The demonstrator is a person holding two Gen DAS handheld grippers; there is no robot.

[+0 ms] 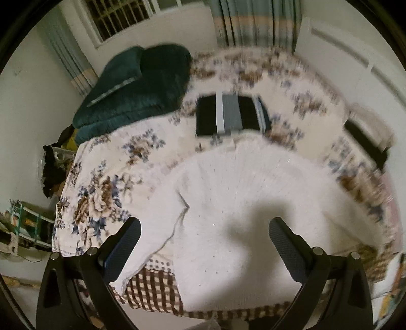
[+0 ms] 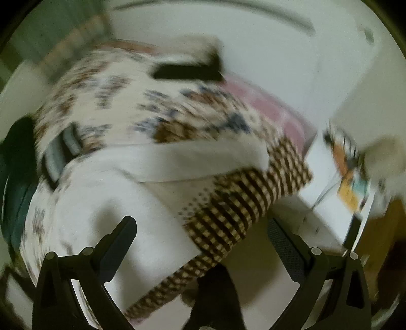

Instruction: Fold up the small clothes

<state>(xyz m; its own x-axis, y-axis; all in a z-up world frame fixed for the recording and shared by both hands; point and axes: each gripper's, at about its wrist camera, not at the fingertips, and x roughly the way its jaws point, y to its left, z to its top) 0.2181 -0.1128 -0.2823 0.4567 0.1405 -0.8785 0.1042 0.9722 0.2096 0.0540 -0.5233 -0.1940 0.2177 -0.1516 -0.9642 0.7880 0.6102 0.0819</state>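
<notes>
Presently listed, one bed with floral sheet (image 1: 121,162), its near edge trimmed in brown-and-cream check (image 1: 154,289).

Item: white knit garment (image 1: 253,182), spread flat on the sheet at the near edge, one side hem lying over the checked border. In the right wrist view a white sleeve (image 2: 203,157) lies folded across it, blurred.

Item: folded stack in black, white and grey (image 1: 228,115), on the sheet beyond the white garment, apart from it.

Item: dark green blanket (image 1: 137,86), heaped at the far left corner of the bed.

Item: left gripper (image 1: 204,243), jaws wide apart, nothing between them, poised over the white garment's near part; contact cannot be judged.

Item: right gripper (image 2: 201,243), jaws likewise spread and empty, over the garment's edge and the checked border.

Item: striped curtain (image 1: 256,22), behind the bed.
</notes>
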